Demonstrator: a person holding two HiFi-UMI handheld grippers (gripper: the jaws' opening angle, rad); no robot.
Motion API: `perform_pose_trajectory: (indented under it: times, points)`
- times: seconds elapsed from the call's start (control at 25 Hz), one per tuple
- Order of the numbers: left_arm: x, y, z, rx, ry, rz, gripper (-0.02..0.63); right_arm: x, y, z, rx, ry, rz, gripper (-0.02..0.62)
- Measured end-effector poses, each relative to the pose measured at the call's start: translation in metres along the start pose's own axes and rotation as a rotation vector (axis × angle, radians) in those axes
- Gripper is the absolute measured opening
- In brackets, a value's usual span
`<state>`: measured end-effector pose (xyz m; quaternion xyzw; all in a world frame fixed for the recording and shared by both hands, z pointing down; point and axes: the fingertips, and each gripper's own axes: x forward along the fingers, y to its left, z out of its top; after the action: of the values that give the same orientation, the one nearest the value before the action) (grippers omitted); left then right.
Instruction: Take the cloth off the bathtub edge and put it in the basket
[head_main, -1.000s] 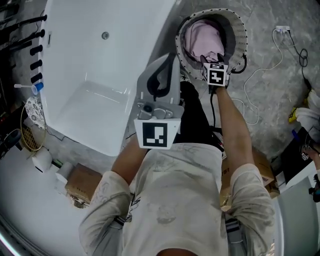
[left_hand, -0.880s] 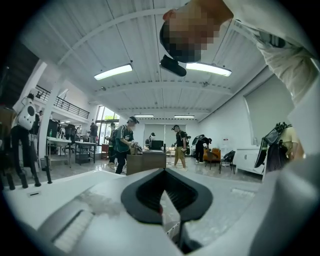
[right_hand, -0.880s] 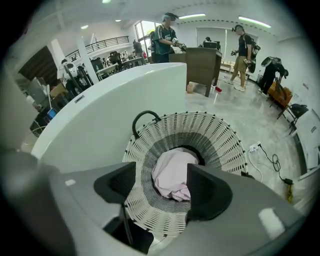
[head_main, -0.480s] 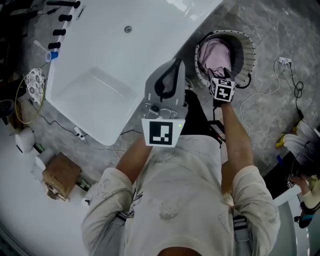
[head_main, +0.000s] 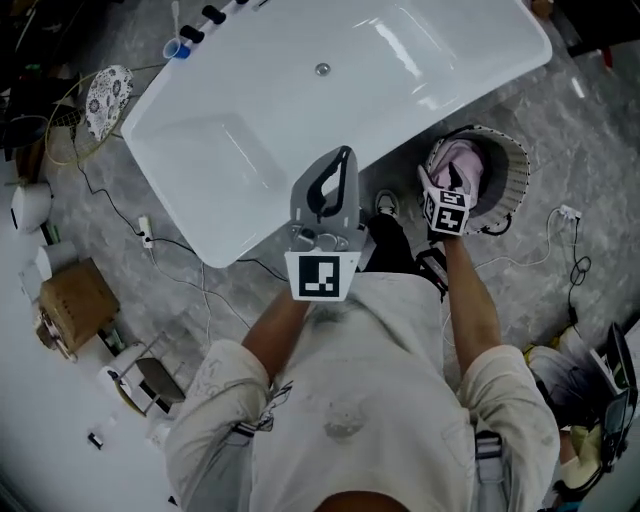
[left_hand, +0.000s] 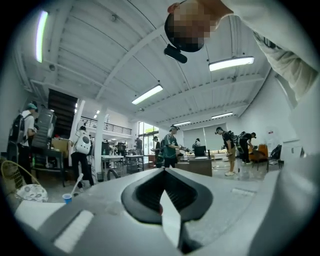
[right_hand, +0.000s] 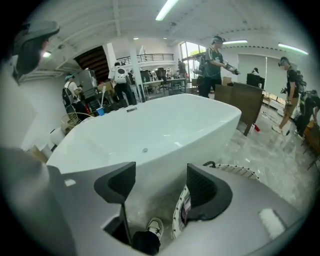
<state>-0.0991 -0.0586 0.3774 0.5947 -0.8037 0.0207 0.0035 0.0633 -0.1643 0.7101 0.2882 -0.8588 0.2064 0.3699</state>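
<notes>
Head view: white bathtub (head_main: 300, 110) across upper centre. Basket (head_main: 512, 175) on grey floor (head_main: 560, 110) right of centre, just beside tub's rim, pink cloth (head_main: 458, 158) lying inside. L gripper (head_main: 338, 160) mid-frame over tub's near edge. R gripper (head_main: 452, 182) above basket's near rim.

Left gripper view: L gripper (left_hand: 162, 175) jaws pressed together, nothing btwn. Hall w/ people beyond.

Right gripper view: R gripper (right_hand: 160, 185) jaws fairly wide, empty. Tub (right_hand: 150, 135) filling centre, basket rim (right_hand: 235, 170) lower right, shoe (right_hand: 155, 227) at bottom btwn jaws.
</notes>
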Motion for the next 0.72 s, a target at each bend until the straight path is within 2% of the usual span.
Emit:
perform_pose_trajectory:
  times: [0.2, 0.36, 0.72]
  points:
    - [-0.040, 0.056, 0.008, 0.023, -0.004, 0.165, 0.002, -0.010, 0.057, 0.053, -0.153, -0.100, 0.107, 0.324]
    - [-0.076, 0.094, 0.016, -0.001, -0.024, 0.290, 0.001, -0.027, 0.117, 0.094, -0.276, -0.188, 0.209, 0.324]
    - [-0.154, 0.162, 0.039, -0.005, -0.097, 0.540, 0.001, -0.089, 0.253, 0.193, -0.425, -0.429, 0.455, 0.324]
